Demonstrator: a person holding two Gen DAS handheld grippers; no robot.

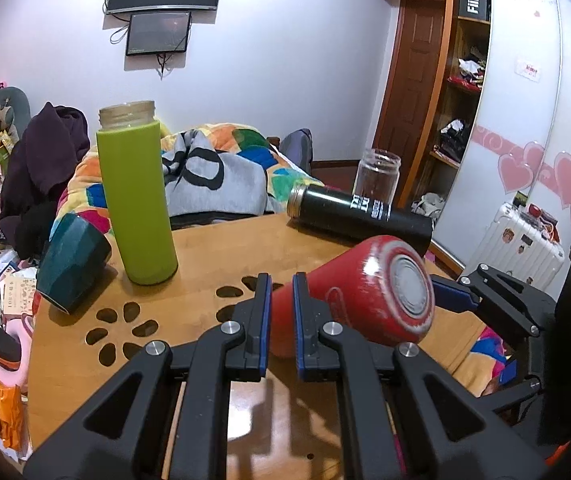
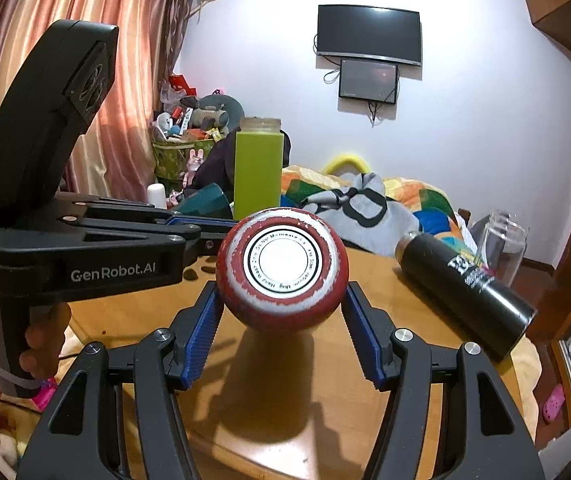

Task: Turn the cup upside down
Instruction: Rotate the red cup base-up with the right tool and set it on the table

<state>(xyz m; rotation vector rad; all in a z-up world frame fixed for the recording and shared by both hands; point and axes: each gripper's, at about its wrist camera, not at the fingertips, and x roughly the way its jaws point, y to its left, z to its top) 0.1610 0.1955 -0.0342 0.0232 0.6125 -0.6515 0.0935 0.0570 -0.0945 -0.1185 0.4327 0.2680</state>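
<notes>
A red cup [image 1: 365, 292] with a worn grey-white base is held on its side above the wooden table [image 1: 213, 248], base toward the right wrist camera [image 2: 283, 264]. My left gripper [image 1: 282, 316] is shut on the cup's narrow mouth end. My right gripper [image 2: 283, 316] has its blue pads on both sides of the cup's wide base end; contact on both sides looks close but I cannot be sure. The left gripper body shows in the right wrist view [image 2: 85, 252]; the right gripper shows in the left wrist view [image 1: 497, 300].
A green bottle [image 1: 135, 196] stands upright at the table's back left. A dark teal cup [image 1: 73, 264] lies tilted at the left edge. A black bottle [image 1: 361, 216] lies on its side at the back right, a clear jar [image 1: 377, 176] behind it. A bed lies beyond.
</notes>
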